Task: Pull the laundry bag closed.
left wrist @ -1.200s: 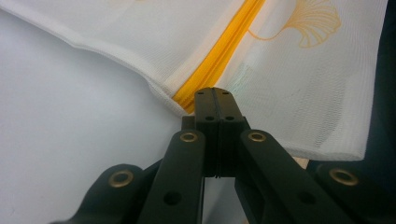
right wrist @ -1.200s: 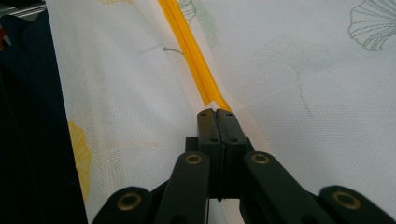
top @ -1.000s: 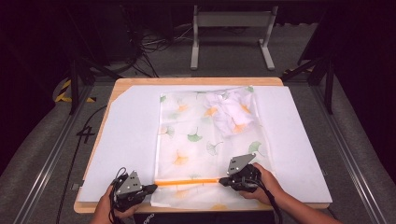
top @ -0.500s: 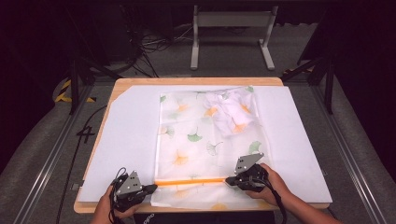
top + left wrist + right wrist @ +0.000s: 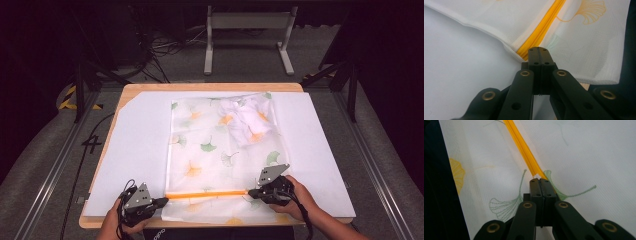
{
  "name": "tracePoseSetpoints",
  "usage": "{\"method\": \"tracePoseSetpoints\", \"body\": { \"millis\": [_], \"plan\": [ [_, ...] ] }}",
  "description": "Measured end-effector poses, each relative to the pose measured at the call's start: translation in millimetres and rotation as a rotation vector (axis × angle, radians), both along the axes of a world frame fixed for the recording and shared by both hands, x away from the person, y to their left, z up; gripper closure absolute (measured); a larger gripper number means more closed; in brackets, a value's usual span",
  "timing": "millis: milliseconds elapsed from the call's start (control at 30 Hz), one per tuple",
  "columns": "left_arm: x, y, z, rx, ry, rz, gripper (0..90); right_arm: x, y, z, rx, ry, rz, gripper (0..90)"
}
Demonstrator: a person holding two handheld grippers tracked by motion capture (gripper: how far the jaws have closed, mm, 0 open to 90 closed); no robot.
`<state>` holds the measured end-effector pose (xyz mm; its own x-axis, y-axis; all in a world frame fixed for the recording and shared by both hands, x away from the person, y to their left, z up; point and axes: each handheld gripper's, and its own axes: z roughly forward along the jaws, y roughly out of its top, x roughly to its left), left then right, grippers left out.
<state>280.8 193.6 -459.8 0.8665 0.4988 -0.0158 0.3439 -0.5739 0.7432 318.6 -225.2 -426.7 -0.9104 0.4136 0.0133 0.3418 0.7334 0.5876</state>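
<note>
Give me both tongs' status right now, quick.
Left tongs: closed, pinching the left end of the orange zipper strip on the mesh bag.
Right tongs: closed on the zipper strip partway along the bag.

This looks like a lab or recording studio set up for capturing manipulation, not a home. A wooden table [image 5: 210, 87] carries a white sheet [image 5: 135, 150] as a plain work surface, and stands on grey carpet among dark surroundings. Aluminium rails [image 5: 55, 175] run along both sides of the table. Far beyond the fingers of the two grippers, loose cables [image 5: 165, 47] lie on the floor beside a grey metal stand [image 5: 247, 22], and yellow-black hazard tape [image 5: 67, 97] marks the floor.
</note>
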Motion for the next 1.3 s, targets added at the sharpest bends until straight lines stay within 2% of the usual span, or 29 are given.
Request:
{"method": "tracePoseSetpoints", "body": {
  "millis": [1300],
  "plan": [
    [0.1,0.2,-0.2,-0.003,0.002,0.002,90.0,-4.3,-39.2,0.6,0.0,-0.008,-0.085,90.0]
  ]
}}
